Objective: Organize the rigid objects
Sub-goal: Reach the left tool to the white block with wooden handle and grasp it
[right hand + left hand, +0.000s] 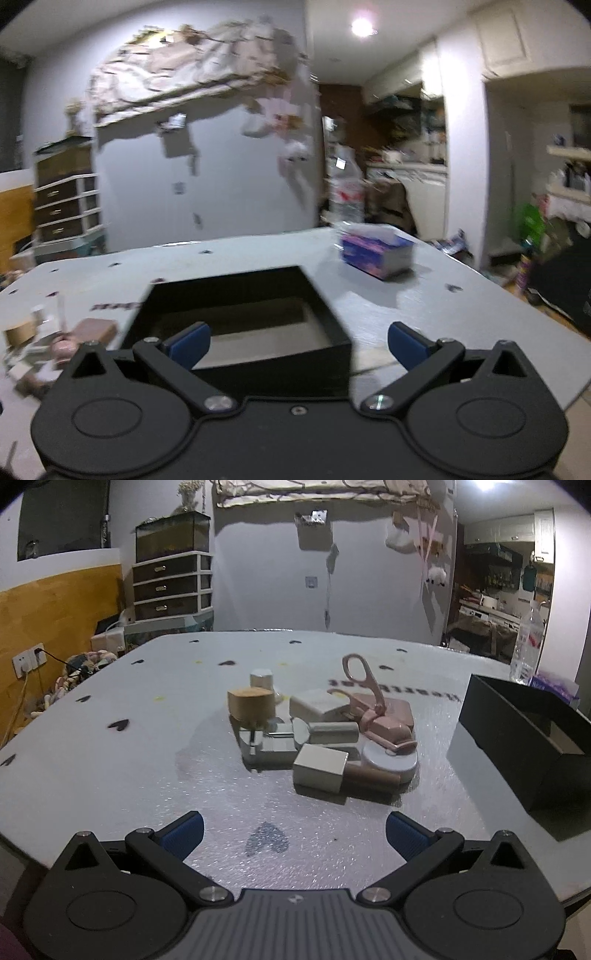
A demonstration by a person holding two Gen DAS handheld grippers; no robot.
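Table (pixel 110 768): one black box (pixel 524 738) (open-topped), two grippers spread.

No legible text anywhere

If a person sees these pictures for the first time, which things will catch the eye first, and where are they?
First, the heap of small hard items at the table's middle, crowned by pink scissors standing up beside a cork-coloured cylinder. Next, the open black box right of the heap, directly ahead of the open right gripper. The left gripper, also open, faces the heap.
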